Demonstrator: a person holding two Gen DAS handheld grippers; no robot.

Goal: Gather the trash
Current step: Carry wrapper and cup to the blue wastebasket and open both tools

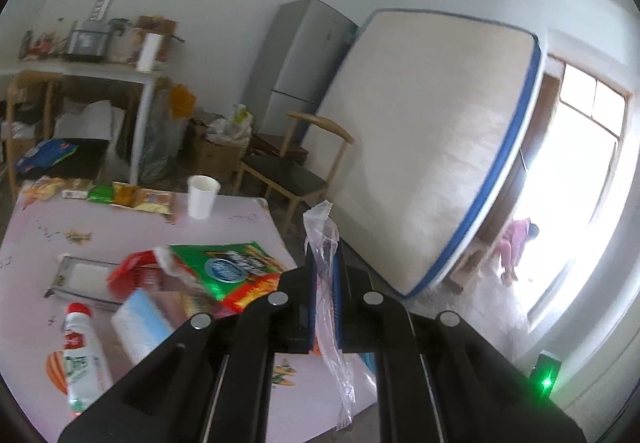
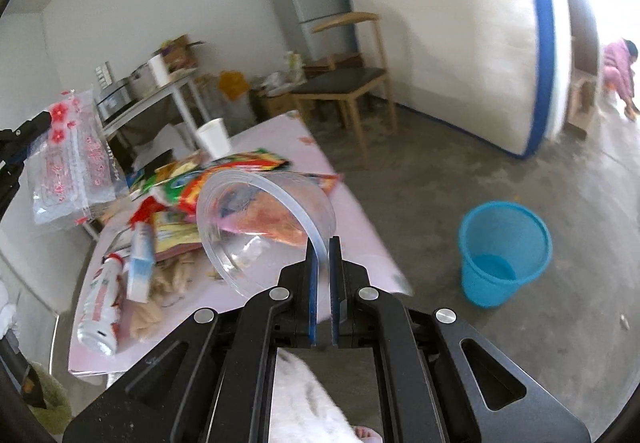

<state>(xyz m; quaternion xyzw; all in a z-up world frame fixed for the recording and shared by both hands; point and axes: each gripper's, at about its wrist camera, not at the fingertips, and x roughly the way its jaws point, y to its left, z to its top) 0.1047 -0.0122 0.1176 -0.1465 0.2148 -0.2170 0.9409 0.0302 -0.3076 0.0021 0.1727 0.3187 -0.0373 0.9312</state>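
Left claw (image 1: 324,267) pinches clear plastic bag (image 1: 326,283); right claw (image 2: 323,259) clamps clear bowl (image 2: 264,227) rim; blue bin (image 2: 504,251) only right view.

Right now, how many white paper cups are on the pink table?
1. The white paper cup stands upright near the far edge of the pink table, beside the row of snack wrappers. More could be hidden behind the trash pile or the claws.

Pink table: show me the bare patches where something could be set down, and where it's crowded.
On the pink table, bare patches lie between the white paper cup and the green snack bag, and near the left edge beyond the metal tray. The wrapper pile around the white bottle is crowded.
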